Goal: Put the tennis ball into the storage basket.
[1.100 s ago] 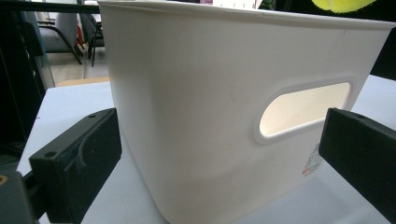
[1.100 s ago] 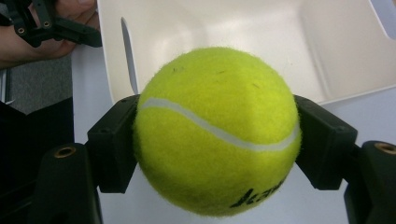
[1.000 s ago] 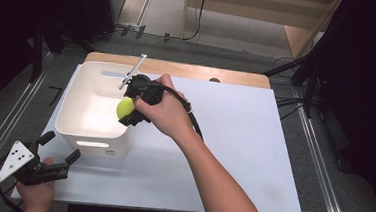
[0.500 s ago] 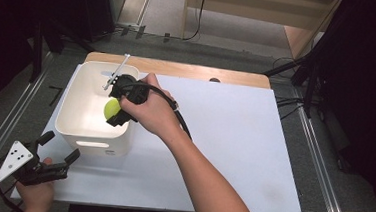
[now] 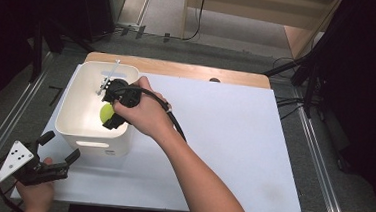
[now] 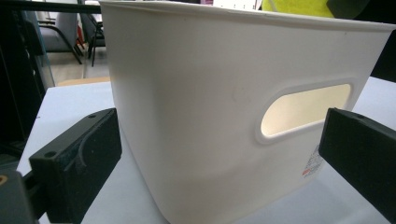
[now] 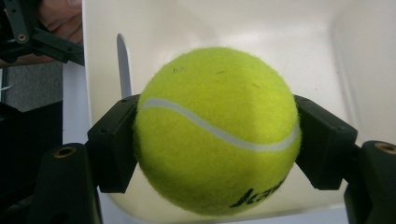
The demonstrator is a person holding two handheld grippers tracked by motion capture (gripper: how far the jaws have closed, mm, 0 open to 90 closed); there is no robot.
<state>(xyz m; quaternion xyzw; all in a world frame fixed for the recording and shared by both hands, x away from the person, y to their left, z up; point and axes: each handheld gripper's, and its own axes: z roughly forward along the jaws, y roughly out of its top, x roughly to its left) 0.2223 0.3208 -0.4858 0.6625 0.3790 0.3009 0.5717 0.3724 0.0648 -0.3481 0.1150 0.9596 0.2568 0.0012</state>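
Note:
A yellow-green tennis ball sits clamped between the black jaws of my right gripper. In the high view the tennis ball hangs just over the near right part of the white plastic bin, with my right gripper shut on it and pointing down into the bin. My left gripper rests at the table's front left corner, open, its fingers aimed at the bin's near wall with the handle slot. Nothing is between the left jaws.
The bin stands at the back left of a white board on a wooden table. Metal rails run along both sides, and cables lie on the floor behind. The board's right half is bare.
My right gripper has carried the tennis ball leftward and slightly down, from the bin's right rim to over its inside. The left gripper has stayed put.

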